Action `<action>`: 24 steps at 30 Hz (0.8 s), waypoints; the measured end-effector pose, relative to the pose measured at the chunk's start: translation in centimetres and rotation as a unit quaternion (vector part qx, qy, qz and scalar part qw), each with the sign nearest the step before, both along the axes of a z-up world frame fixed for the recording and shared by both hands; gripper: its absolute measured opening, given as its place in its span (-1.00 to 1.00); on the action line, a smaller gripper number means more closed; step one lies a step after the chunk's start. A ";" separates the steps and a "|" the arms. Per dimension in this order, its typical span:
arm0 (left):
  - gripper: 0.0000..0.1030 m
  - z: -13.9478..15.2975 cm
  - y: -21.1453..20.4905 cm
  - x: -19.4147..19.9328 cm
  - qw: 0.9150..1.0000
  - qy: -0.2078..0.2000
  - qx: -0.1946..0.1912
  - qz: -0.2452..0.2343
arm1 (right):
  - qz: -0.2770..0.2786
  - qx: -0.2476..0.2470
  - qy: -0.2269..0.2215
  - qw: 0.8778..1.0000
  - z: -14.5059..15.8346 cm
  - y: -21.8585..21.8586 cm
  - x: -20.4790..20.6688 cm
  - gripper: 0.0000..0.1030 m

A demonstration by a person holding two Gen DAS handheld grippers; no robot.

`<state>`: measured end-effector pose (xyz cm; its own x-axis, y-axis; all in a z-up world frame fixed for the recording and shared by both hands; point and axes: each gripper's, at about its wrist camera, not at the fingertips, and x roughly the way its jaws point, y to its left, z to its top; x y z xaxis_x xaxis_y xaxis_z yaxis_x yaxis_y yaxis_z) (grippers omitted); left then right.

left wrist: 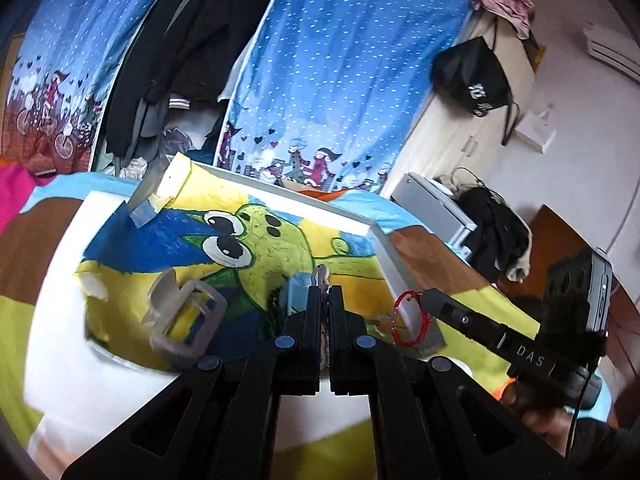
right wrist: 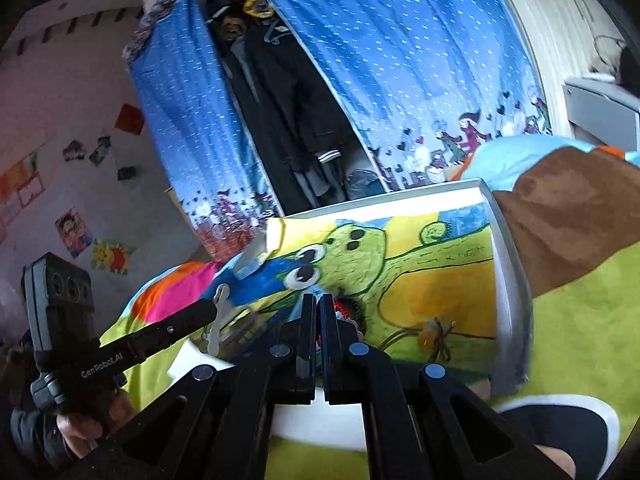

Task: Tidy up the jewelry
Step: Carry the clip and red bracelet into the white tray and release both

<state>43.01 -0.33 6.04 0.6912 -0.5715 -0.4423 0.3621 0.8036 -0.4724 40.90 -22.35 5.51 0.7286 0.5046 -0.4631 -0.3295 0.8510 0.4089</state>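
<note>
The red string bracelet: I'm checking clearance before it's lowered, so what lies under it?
The red string bracelet dangles from the shut right gripper over the drawing tray's white rim; the bracelet's top is hidden between the fingers.

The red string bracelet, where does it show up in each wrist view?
Left wrist view: red string bracelet hangs lower right of centre, from the right gripper.
Right wrist view: only a red glimpse at centre, between the gripper's fingers.
Shared landmark: the green cartoon drawing.

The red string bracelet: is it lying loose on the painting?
No, the red string bracelet dangles from the shut tip of the right gripper, hanging above the painting.
</note>
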 end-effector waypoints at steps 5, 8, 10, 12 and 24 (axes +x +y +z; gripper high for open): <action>-0.98 -1.8 -0.6 1.7 1.000 0.017 0.020 0.006 | -0.003 -0.021 0.013 1.000 -1.3 0.5 1.5 -0.94; -0.98 -2.7 -1.0 1.9 0.999 0.027 0.035 0.009 | -0.005 -0.037 0.020 0.999 -2.0 0.5 1.7 -0.94; -0.98 -3.1 -1.1 1.8 0.999 0.032 0.037 0.010 | -0.008 -0.042 0.025 0.999 -2.5 0.4 1.6 -0.94; -0.97 -3.2 -1.0 1.7 0.999 0.036 0.039 0.012 | -0.012 -0.048 0.027 0.998 -2.7 0.1 1.3 -0.94; 0.24 1.1 -0.6 -2.3 0.998 0.002 0.044 0.044 | -0.036 -0.073 0.007 0.997 0.2 -1.8 -2.1 -0.30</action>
<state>40.73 -0.93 7.11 0.7352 -0.4669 -0.4914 0.2855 0.8708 -0.4002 38.77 -24.11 5.68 0.7534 0.3785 -0.5377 -0.2613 0.9227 0.2834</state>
